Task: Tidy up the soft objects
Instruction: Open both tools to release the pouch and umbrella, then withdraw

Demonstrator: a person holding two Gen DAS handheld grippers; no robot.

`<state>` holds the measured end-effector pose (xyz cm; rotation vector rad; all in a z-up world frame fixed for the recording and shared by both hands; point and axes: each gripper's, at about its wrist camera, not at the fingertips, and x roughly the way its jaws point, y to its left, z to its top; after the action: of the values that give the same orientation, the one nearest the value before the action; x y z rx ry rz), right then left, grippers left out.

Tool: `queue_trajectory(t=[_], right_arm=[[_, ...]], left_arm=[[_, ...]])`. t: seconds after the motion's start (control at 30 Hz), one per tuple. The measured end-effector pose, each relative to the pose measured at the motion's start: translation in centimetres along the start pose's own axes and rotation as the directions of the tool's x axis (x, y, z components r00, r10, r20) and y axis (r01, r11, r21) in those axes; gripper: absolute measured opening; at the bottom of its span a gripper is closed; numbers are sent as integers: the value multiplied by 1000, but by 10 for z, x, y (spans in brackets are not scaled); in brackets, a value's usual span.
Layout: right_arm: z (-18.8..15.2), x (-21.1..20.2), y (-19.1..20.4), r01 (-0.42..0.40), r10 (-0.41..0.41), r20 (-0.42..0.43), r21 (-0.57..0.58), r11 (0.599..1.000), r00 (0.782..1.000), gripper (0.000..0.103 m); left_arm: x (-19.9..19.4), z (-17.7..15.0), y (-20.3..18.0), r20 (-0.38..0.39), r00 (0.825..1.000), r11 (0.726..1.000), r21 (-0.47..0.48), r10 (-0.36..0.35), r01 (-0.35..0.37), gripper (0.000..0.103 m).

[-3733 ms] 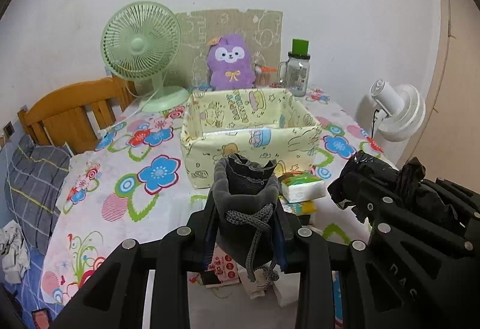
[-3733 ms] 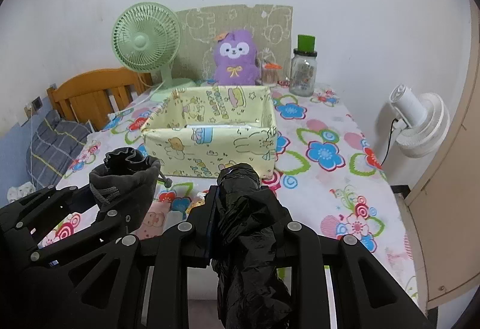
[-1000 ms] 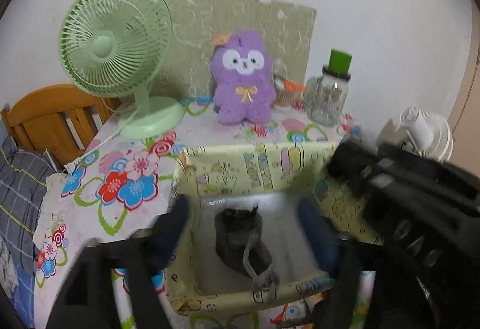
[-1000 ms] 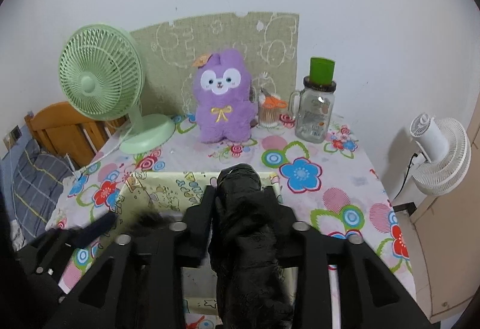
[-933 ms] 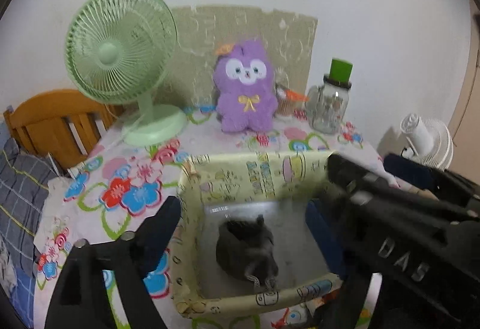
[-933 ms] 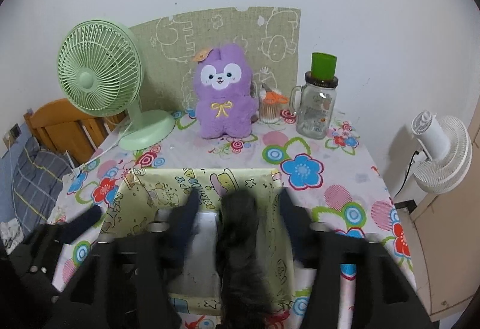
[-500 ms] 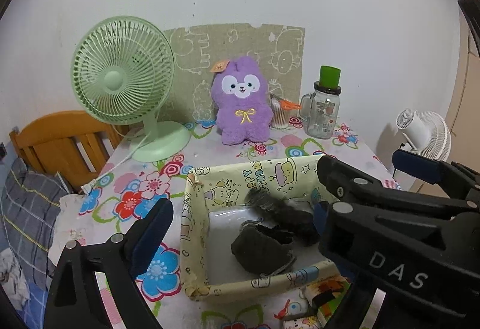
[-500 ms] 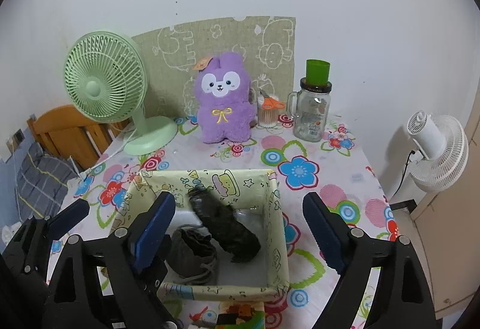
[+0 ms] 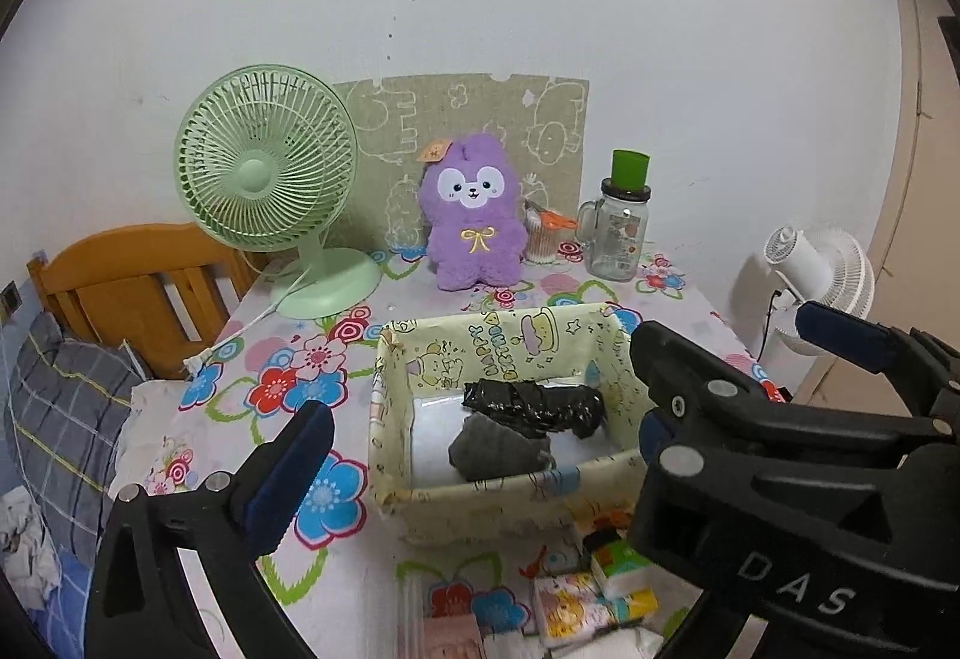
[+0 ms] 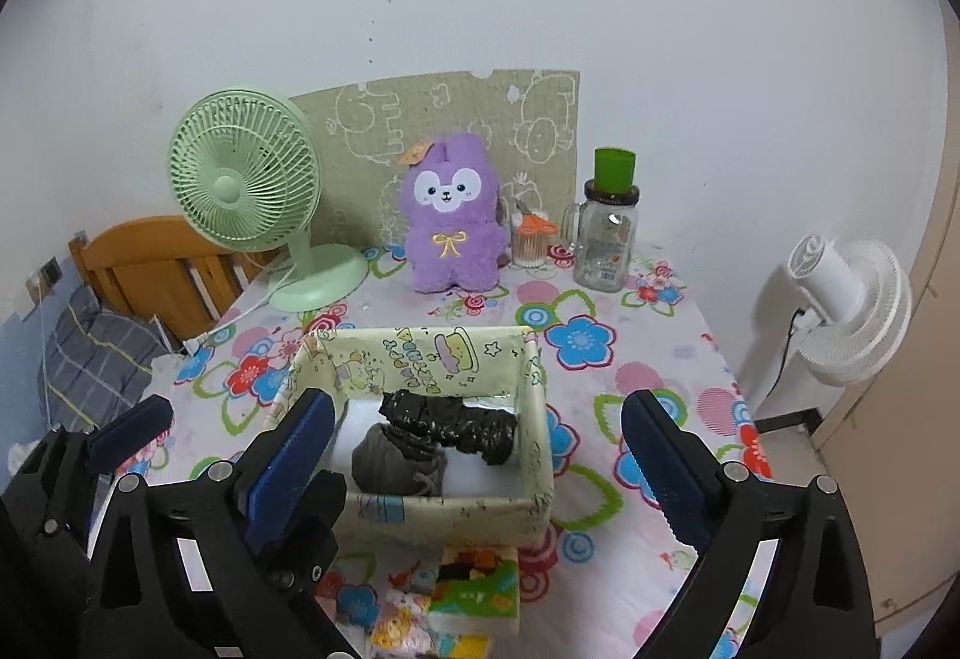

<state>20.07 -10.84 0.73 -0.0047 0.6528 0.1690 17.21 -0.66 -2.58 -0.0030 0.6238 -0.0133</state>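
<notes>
- The left gripper [image 9: 474, 434] has its two black fingers with blue pads very far apart, and the jaws are opening at this moment; nothing is between the pads, they grip nothing.
- The right gripper [image 10: 477, 446] is also spread wide and its jaws are opening too; the pads are on each side of the box but hold nothing.
- In the left wrist view the right gripper crosses the right part of the picture, just beside the left one.
- Below and in front of both grippers stands the pale yellow fabric box with cartoon prints [image 10: 432, 509].
- Inside it lies the grey drawstring pouch [image 10: 393, 464] on the white bottom, near the front wall.
- The crumpled black plastic bundle [image 10: 456, 428] lies across the box behind the pouch and touches it.
- In front of the box, small colourful tissue packets [image 10: 462, 599] lie on the flower-print tablecloth [image 10: 630, 359].
- Well behind the box, near the white wall, stand the light green desk fan [image 10: 252, 191], the purple plush rabbit [image 10: 450, 227] and the glass jar with a green lid [image 10: 606, 233].
- A white floor fan [image 10: 846, 293] stands to the right of the table, and a wooden chair back [image 10: 156, 263] is on the left.
</notes>
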Motion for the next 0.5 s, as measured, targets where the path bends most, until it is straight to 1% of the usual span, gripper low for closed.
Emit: queue_trajectory(t=[0.17,0.37,0.5], right_arm=[[-6,-23,5,13,-13,20,-34,999,1000,99],[-13,-49,8,12,-10,49,-37,999,999,100],[-18,-63,12,21,-18,63,-45,999,998,100]], left_arm=[[-18,-5,1,9,1000,1000,-7,0,0,103],[-42,-11,0,31,1000,1000,-8,-4,4,103],[-54,-16,1,32,999,1000,-19,-9,10,103]])
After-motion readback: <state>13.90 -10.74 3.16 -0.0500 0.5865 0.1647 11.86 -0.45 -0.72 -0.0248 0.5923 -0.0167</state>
